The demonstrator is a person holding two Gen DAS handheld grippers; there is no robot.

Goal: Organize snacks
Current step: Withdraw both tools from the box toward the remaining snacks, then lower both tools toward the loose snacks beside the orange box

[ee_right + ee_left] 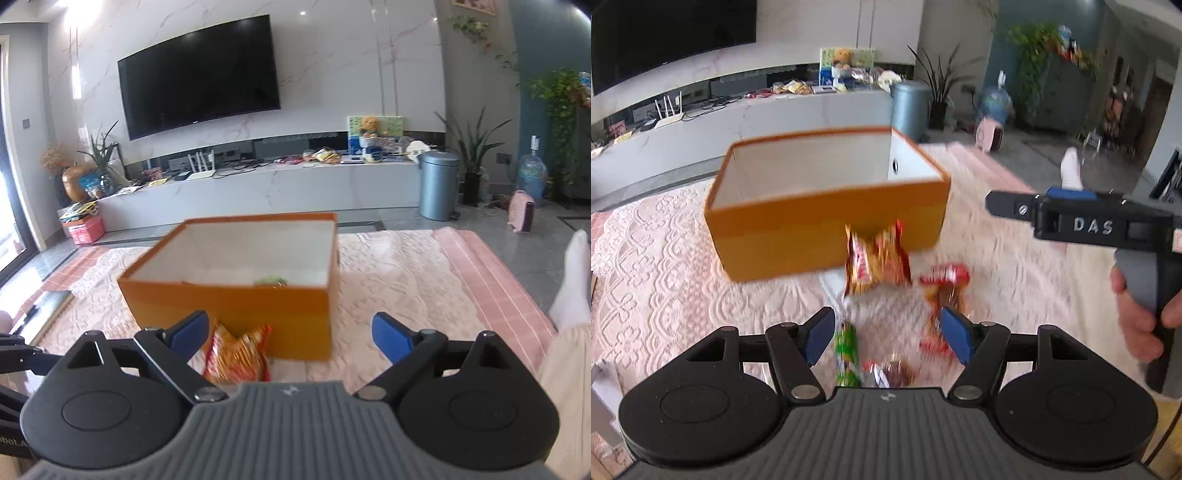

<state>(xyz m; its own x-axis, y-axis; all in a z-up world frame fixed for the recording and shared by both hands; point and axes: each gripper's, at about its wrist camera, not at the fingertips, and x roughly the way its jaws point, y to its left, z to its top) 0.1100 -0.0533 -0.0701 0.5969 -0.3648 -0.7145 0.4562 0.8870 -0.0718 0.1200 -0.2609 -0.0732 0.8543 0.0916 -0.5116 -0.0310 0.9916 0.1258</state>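
Orange box (827, 229) on pink blanket (657, 258) at twelve o'clock, snack packets (875, 262) strewn just before it at six o'clock; left gripper (886, 332) and right gripper (290, 332) both spread wide, holding nothing.

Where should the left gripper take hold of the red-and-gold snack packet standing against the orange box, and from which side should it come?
Grip the red-and-gold snack packet across its middle body, coming from the near side, probably slightly above. It stands propped against the orange box, so the far side is blocked. The flared top corners look too thin to hold. The left gripper is open and roughly lined up already.
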